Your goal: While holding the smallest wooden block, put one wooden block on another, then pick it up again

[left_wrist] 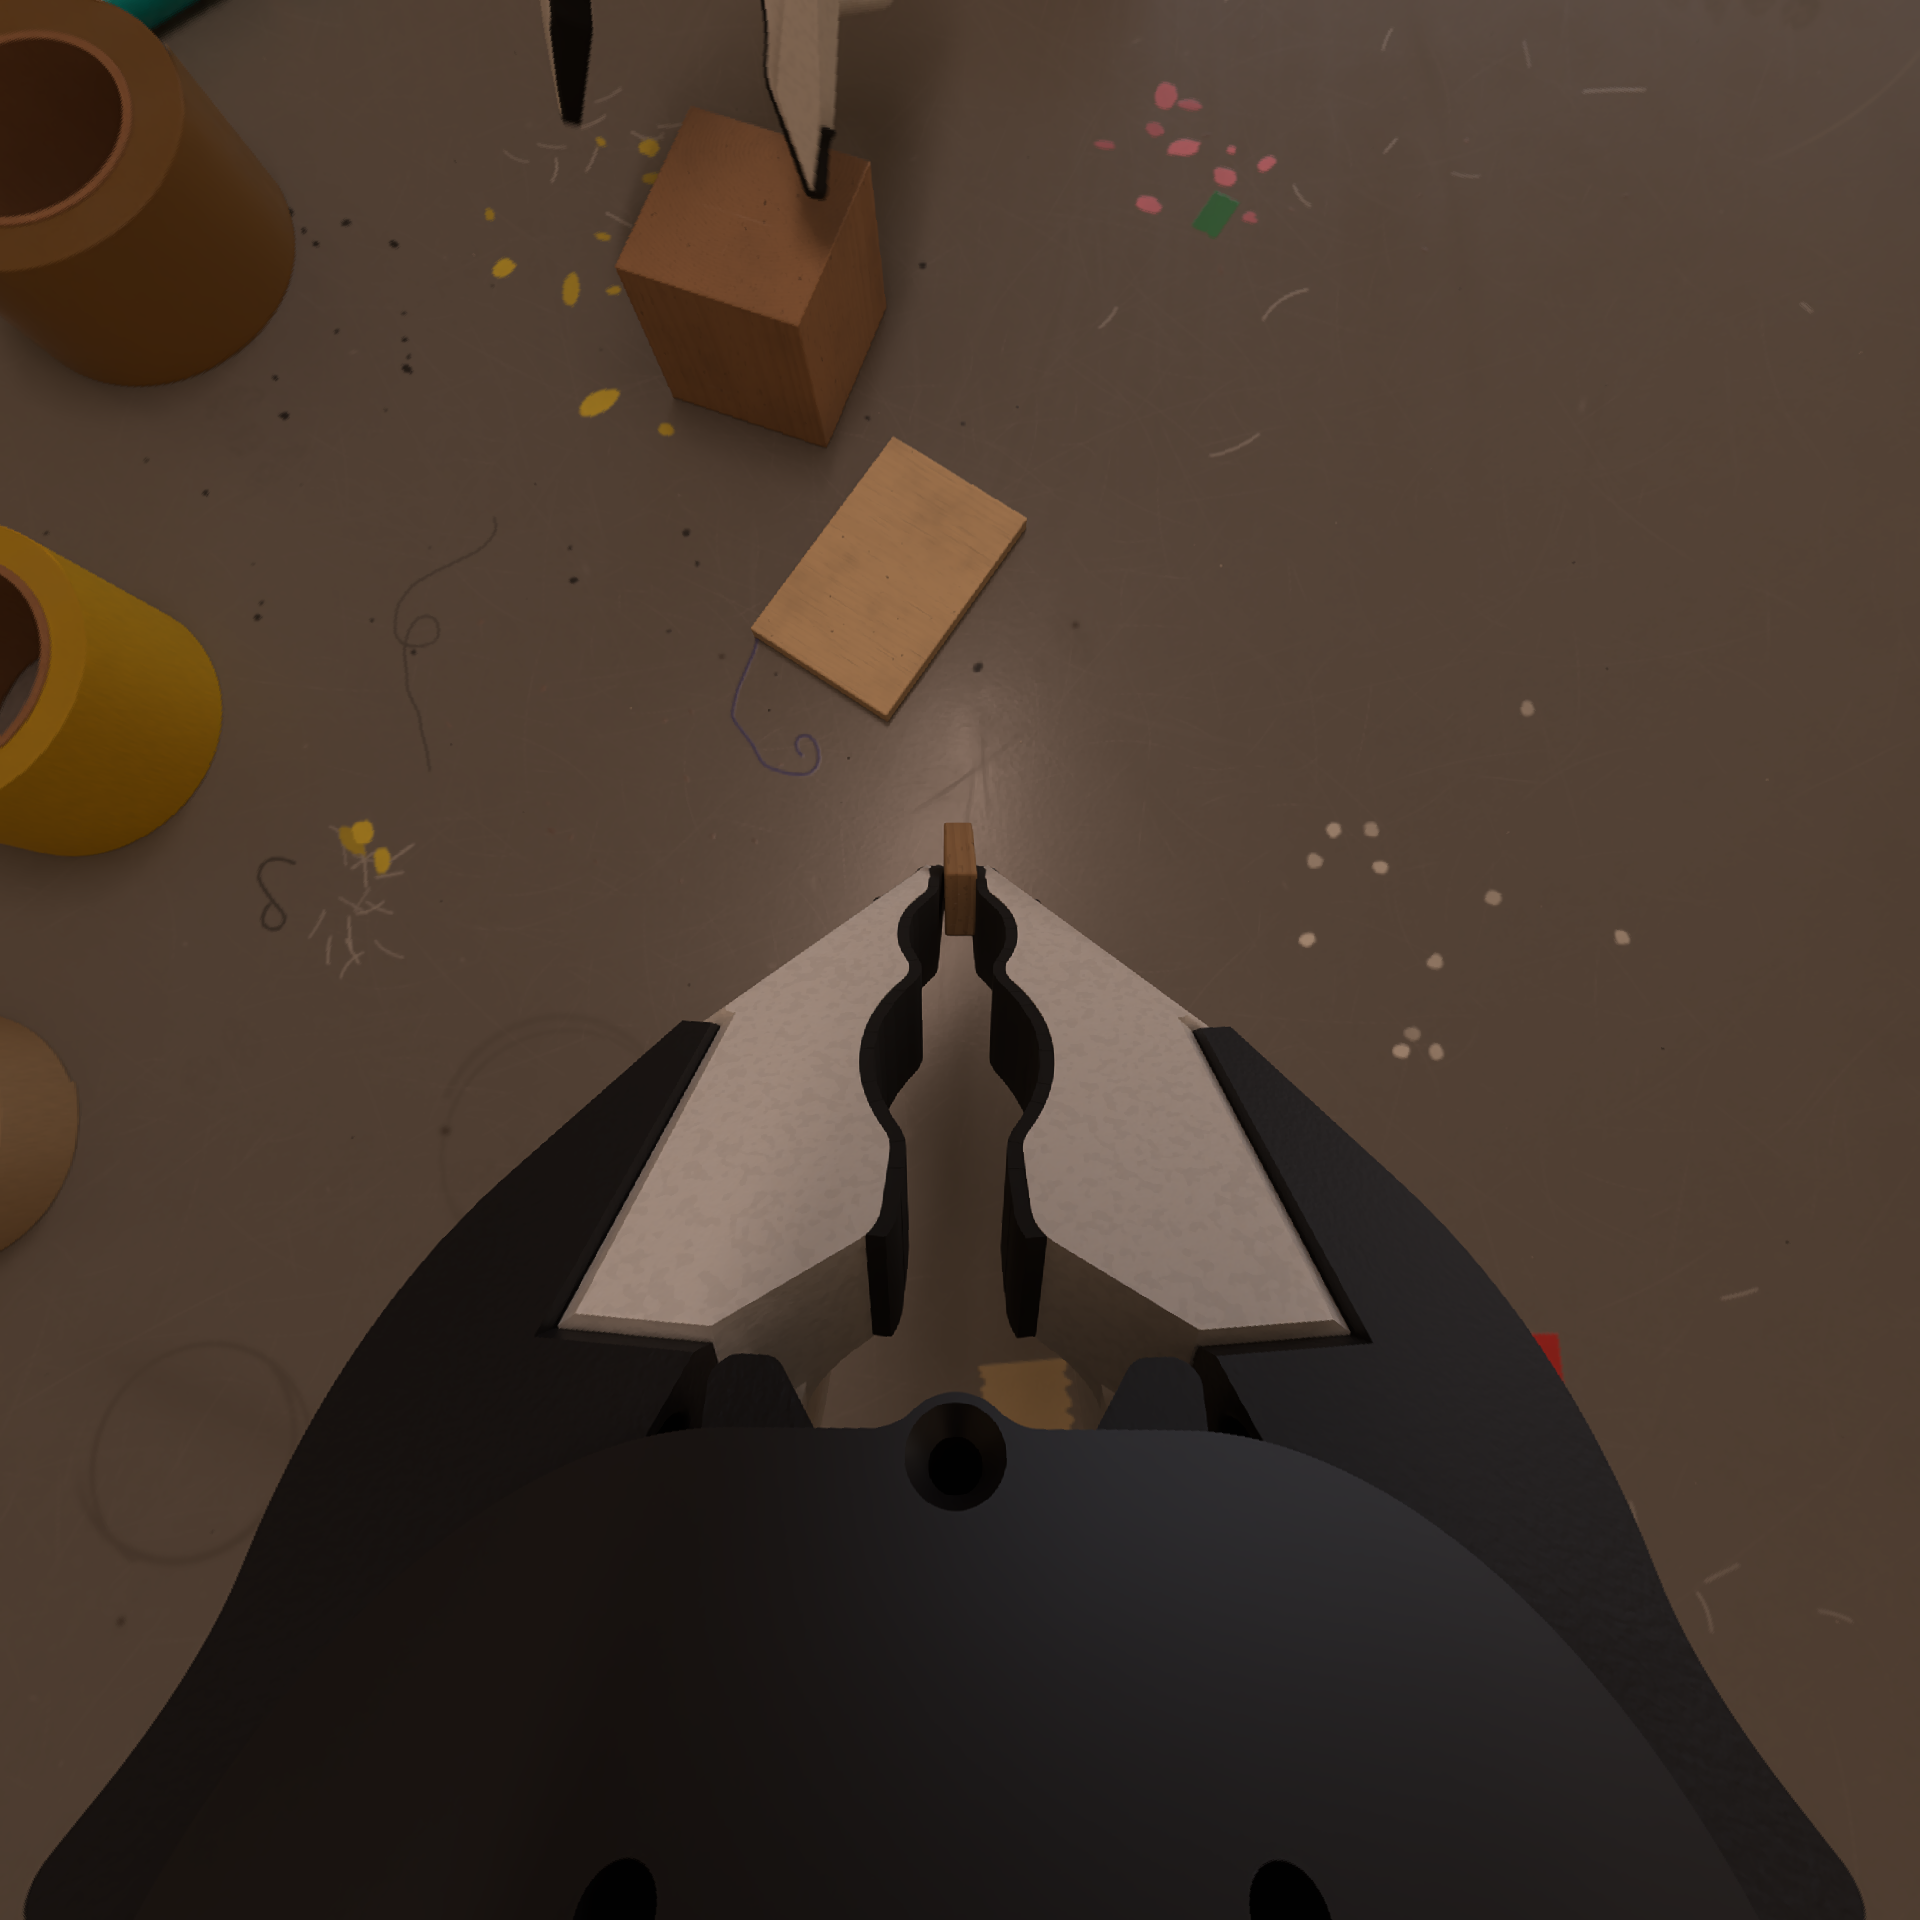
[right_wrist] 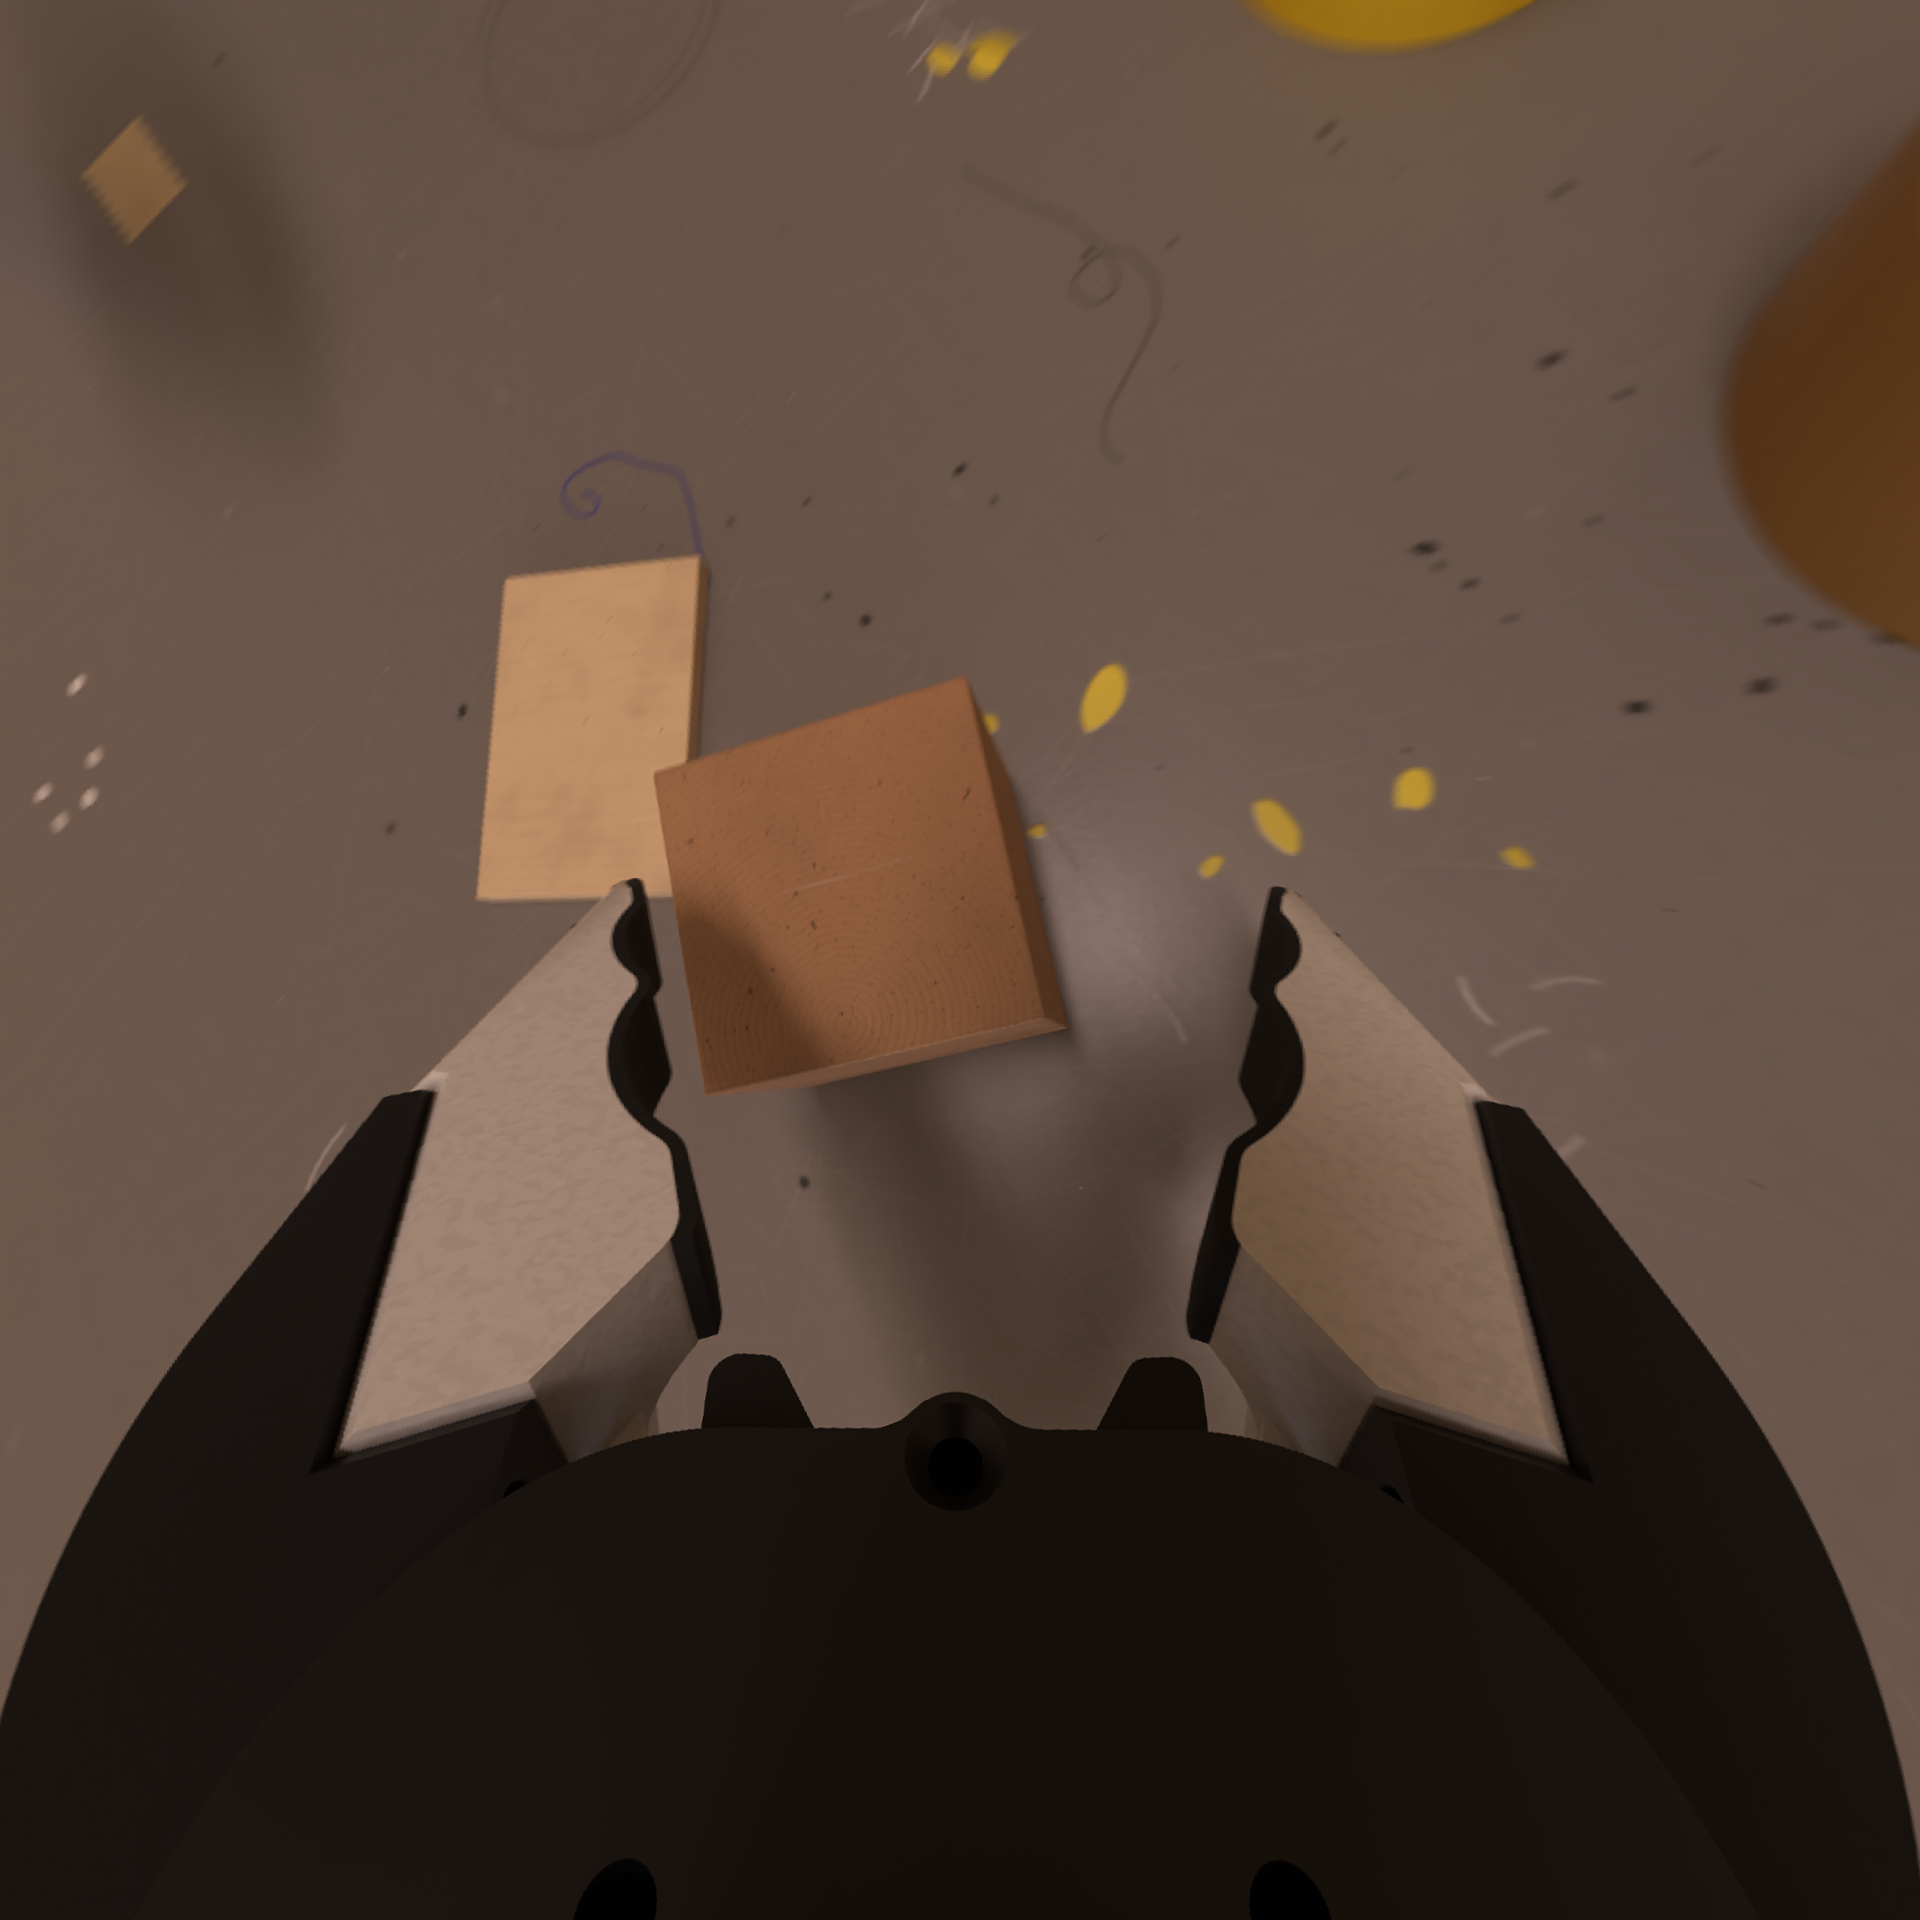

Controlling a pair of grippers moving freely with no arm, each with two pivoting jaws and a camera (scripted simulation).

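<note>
2 wooden blocks: tall grainy block [right_wrist: 847,883], thin flat slab [right_wrist: 592,727].

Dim, warm light overall; a soft glare spot shines on the table [left_wrist: 1351,623], and the right wrist view's edges smear with blur.

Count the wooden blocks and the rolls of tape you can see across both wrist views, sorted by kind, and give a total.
Wooden blocks: 3 – tiny thin block in the left gripper, tall dark-brown block, flat pale rectangular block.
Tape rolls: 3 – brown roll, yellow roll, tan roll cut by the frame edge.
Total: 6
</note>
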